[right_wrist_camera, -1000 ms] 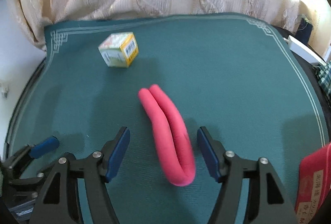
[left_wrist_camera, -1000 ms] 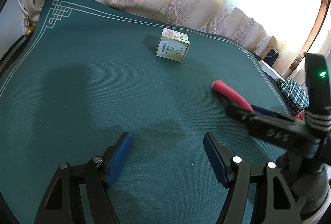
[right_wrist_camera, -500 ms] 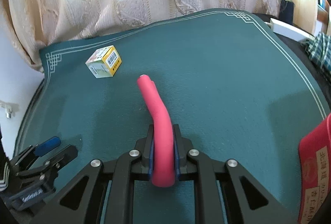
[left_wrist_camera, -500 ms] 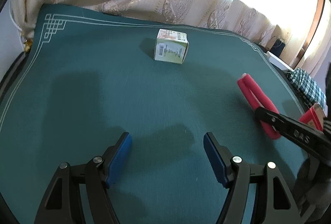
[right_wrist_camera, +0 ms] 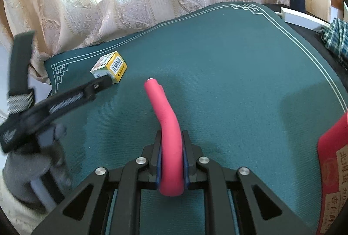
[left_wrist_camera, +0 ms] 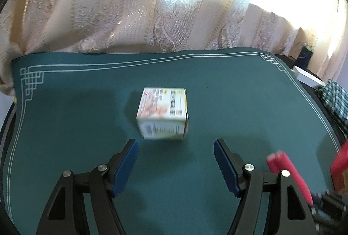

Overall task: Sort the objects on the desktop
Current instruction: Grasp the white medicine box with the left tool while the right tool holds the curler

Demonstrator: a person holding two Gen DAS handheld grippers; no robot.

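Pink foam tube [right_wrist_camera: 170,143] in clamped right gripper [right_wrist_camera: 171,166]

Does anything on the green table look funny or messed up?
Nothing looks broken or spilled. The pink foam stick is bent double and squeezed in the right tongs. The little box sits on the green mat, turned crooked to its border.

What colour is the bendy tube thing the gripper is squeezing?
The bendy tube is pinkish red, clearest in the right wrist view.
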